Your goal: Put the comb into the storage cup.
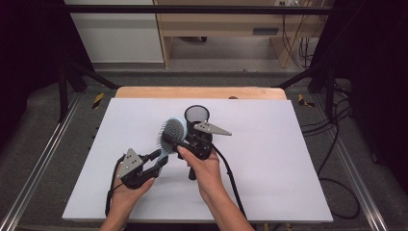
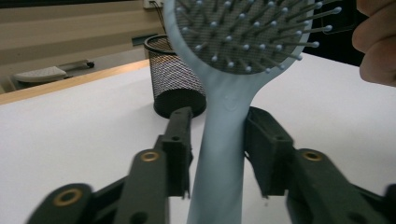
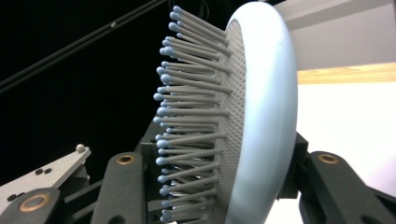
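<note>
A light-blue hairbrush (image 1: 174, 131) with grey bristles is held up over the white table, head toward the far side. My right gripper (image 1: 173, 140) is shut on the brush head (image 3: 275, 93), one jaw against the bristles and the other against the smooth back. My left gripper (image 1: 161, 159) sits low at the near left with the brush handle (image 2: 219, 154) between its jaws. In the left gripper view (image 2: 219, 121) the pads stand beside the handle with a thin gap on one side, so the jaws are open.
A black mesh cup (image 1: 197, 114) (image 2: 177, 79) stands upright on the white table sheet (image 1: 269, 159) just beyond the brush. A black cable (image 1: 231, 178) trails from the right gripper toward the near edge. A wooden shelf unit stands past the table's far edge.
</note>
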`<state>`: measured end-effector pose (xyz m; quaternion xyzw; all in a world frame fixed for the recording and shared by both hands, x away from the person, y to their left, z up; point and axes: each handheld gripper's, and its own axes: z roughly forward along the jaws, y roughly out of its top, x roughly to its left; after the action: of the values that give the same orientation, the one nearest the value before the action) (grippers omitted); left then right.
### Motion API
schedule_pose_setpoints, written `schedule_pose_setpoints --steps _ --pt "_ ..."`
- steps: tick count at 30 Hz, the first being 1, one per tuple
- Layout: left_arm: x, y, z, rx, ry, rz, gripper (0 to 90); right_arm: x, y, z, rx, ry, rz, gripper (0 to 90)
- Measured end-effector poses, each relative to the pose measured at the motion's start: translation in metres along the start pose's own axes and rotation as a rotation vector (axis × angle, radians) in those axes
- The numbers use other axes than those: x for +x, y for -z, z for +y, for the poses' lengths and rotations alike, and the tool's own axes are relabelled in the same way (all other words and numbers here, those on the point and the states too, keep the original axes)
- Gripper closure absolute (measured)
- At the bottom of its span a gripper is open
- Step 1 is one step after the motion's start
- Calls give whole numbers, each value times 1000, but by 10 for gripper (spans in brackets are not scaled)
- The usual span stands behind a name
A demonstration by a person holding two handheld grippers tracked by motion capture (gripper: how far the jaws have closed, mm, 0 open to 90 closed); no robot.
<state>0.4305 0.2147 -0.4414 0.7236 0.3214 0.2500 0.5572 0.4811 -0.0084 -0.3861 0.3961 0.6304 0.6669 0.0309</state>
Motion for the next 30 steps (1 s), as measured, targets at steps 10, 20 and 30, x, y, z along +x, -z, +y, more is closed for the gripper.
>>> schedule_pose_setpoints --steps 10,20,30 --pt "4 10 4 -80 13 49 286 -17 9 11 -41 -26 -55 508" --pt "24 24 6 -114 79 123 110 -27 13 16 -47 -32 -84 507" --pt "43 49 -4 -140 122 210 49 -34 14 20 -52 -41 -102 508"
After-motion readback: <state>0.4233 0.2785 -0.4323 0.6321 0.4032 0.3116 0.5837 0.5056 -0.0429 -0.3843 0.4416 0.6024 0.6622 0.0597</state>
